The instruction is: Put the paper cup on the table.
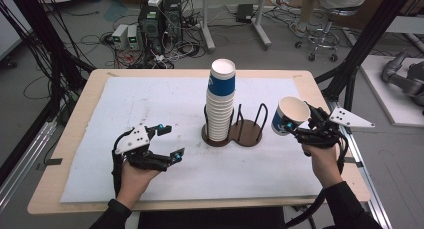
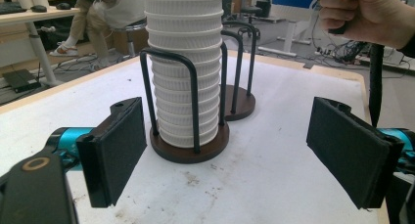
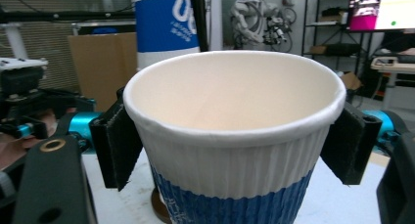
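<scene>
2 grippers: right gripper [image 1: 295, 130] jaws pinch 1 paper cup [image 1: 289, 115] held tilted above the surface [image 1: 150, 99]. Left gripper [image 1: 167, 141] jaws spread, nothing between; cup stack [image 1: 220, 101] in holder [image 1: 232, 131] stands just beyond them.

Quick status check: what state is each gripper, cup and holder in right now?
Right gripper: shut on the single cup.
Single cup: empty, tilted, held off the table.
Left gripper: open, holding nothing.
Cup stack: upright in the holder's left ring.
Holder: right ring empty.
</scene>
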`<action>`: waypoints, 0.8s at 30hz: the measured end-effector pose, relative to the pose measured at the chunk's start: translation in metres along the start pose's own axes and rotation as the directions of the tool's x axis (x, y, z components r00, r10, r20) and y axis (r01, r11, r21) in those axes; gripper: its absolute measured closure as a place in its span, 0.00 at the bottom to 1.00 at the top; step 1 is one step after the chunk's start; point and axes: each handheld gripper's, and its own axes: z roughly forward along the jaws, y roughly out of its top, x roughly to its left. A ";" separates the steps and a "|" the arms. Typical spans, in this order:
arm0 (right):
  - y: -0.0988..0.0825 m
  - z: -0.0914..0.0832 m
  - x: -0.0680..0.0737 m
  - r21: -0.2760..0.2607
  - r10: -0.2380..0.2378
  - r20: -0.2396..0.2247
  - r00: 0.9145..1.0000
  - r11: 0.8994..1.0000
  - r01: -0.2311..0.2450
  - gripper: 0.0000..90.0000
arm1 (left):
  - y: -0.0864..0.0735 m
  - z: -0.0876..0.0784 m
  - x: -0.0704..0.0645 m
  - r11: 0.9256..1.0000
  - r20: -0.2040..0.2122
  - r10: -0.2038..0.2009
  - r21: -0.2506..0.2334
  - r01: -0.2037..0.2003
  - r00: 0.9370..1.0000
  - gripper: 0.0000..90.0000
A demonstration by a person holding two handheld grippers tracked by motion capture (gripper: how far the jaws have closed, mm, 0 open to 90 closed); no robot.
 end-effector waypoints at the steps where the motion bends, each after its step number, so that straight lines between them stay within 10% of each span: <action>1: 0.000 -0.001 -0.002 0.000 0.001 0.014 1.000 1.000 -0.001 0.23 | 0.000 0.000 0.000 1.000 0.000 0.001 0.001 -0.001 1.000 0.16; 24: -0.023 -0.011 -0.044 0.065 0.019 0.159 0.987 0.997 -0.029 0.23 | -0.002 0.001 0.001 1.000 -0.004 -0.004 0.010 0.004 1.000 0.16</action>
